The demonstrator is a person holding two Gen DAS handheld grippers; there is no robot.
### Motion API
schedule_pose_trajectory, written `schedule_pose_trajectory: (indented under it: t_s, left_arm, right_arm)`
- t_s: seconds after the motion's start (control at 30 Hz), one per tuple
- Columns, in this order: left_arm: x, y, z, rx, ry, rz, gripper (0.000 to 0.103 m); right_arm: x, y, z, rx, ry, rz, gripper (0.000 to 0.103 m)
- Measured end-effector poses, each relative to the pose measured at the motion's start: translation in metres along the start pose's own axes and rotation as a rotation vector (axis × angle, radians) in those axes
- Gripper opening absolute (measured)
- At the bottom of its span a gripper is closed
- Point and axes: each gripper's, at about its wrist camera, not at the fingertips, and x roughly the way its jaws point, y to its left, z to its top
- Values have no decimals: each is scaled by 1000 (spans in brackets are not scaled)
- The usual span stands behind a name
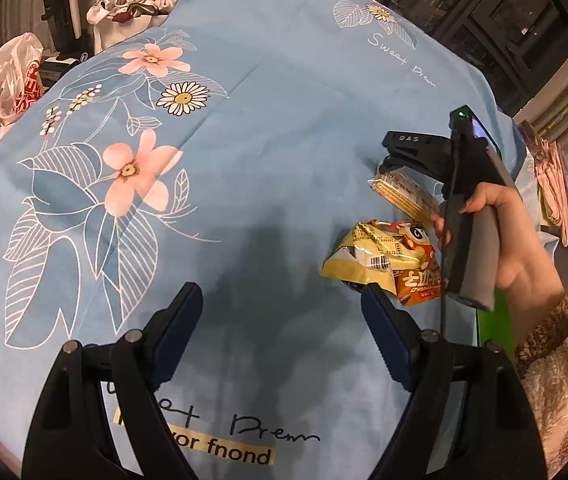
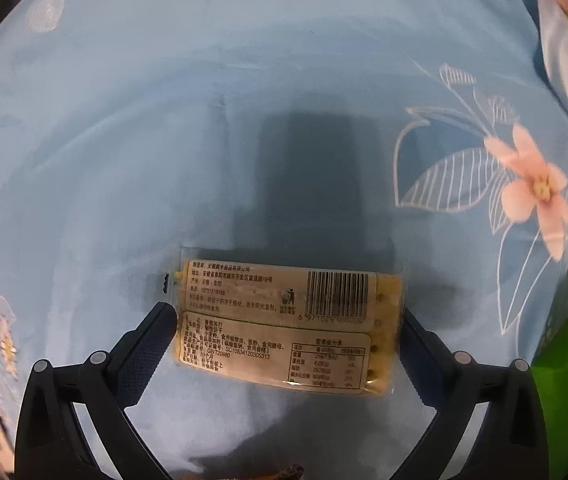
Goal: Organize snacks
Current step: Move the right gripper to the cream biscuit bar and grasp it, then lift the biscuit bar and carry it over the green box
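Only right wrist shows barcode label [image 2: 338, 295], cracker pack [image 2: 284, 324]

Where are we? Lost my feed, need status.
Right gripper open, straddling cracker pack on blue sheet. Left gripper open, empty. Yellow snack bags beside; nothing blocking.

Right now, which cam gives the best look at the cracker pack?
Right wrist view: the cracker pack lies flat on the blue sheet between the open jaws, label and barcode readable. The left wrist view shows it small, at an angle, partly hidden behind the right gripper.
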Motion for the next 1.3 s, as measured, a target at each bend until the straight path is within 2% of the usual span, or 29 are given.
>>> schedule_pose_trajectory:
  t_s: [0.1, 0.33, 0.5, 0.63, 0.7, 0.8, 0.97, 1.13, 1.23, 1.3]
  left_arm:
    - [2, -1, -1, 2, 12, 8, 82]
    - [5, -3, -1, 17, 16, 15, 82]
    - [9, -8, -3, 34, 26, 17, 82]
    - [10, -10, -3, 42, 28, 18, 82]
    - [11, -10, -3, 44, 32, 22, 82]
    - [13, -9, -4, 47, 37, 37, 82]
    - [17, -7, -8, 55, 48, 68, 82]
    - [22, -8, -15, 68, 90, 54, 82]
    - [24, -14, -22, 94, 107, 48, 82]
    - [26, -18, -26, 106, 126, 20, 82]
  right_arm:
    - [1, 8, -5, -43, -18, -19, 103]
    - [-3, -7, -20, -93, 15, 71, 101]
    - [-20, -42, -37, -67, 23, 145, 101]
    - [-55, -70, -58, -72, -9, 217, 101]
    - [-77, -84, -78, -84, -41, 258, 101]
    - [-97, -93, -111, -145, -39, 311, 101]
    - [-107, -108, -165, -158, -34, 412, 102]
    - [-92, -99, -200, -200, 34, 402, 102]
    - [-80, -99, -205, -202, 101, 372, 102]
    - [-80, -100, -203, -214, 89, 337, 102]
